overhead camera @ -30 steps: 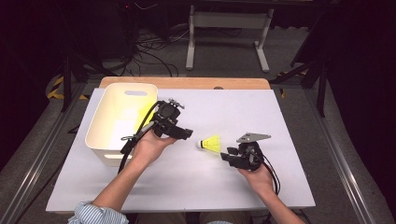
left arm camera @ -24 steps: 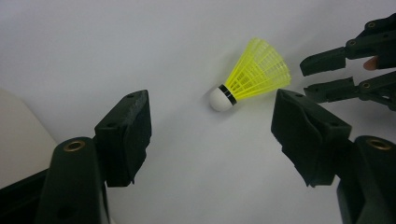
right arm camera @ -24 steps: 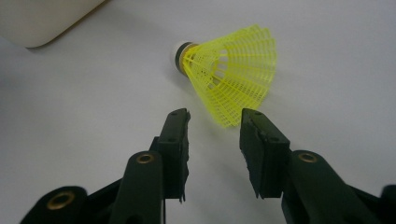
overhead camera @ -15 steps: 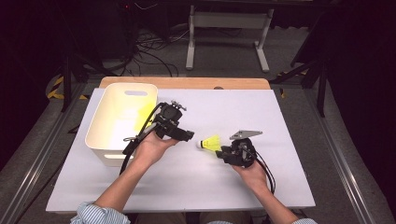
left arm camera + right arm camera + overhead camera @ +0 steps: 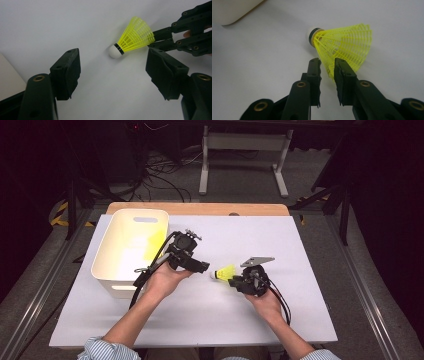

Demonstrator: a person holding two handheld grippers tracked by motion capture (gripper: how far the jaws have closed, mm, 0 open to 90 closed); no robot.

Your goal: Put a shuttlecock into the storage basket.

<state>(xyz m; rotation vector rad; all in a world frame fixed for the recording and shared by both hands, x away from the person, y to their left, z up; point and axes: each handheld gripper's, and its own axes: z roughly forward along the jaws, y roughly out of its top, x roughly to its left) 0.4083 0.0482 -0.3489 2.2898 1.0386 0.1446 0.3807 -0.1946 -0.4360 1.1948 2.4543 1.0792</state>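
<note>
The right gripper (image 5: 327,61) has its two black jaws drawn close together around the rim of the yellow shuttlecock (image 5: 342,48); they have just been closing, and the open edge of the mesh skirt sits between them. In the right gripper view a narrow gap remains and I cannot tell whether the pads truly press the mesh yet, so the hold looks only partly made. The shuttlecock lies on its side on the white counter (image 5: 200,320) directly ahead of these jaws, its white cork tip pointing away from the gripper. Taking it by the skirt's edge seems sensible: the rim is thin enough to fit a narrow opening, and the cork end stays free.

The person's right hand (image 5: 265,302) holds its gripper low, nearly level with the counter, aimed toward the left hand.

Beyond the cork, the left gripper (image 5: 204,267) faces the shuttlecock from the opposite side. In the left gripper view its jaws stand wide apart with nothing between them, the shuttlecock (image 5: 132,37) a short way ahead and untouched. I judge it is waiting to receive the cork end, or merely keeping clear. The left hand (image 5: 165,279) cradles that gripper from below, tilted slightly downward.

Farther off, behind the left gripper, a white bin (image 5: 102,270) stands on the counter, a likely destination for the shuttlecock.
</note>
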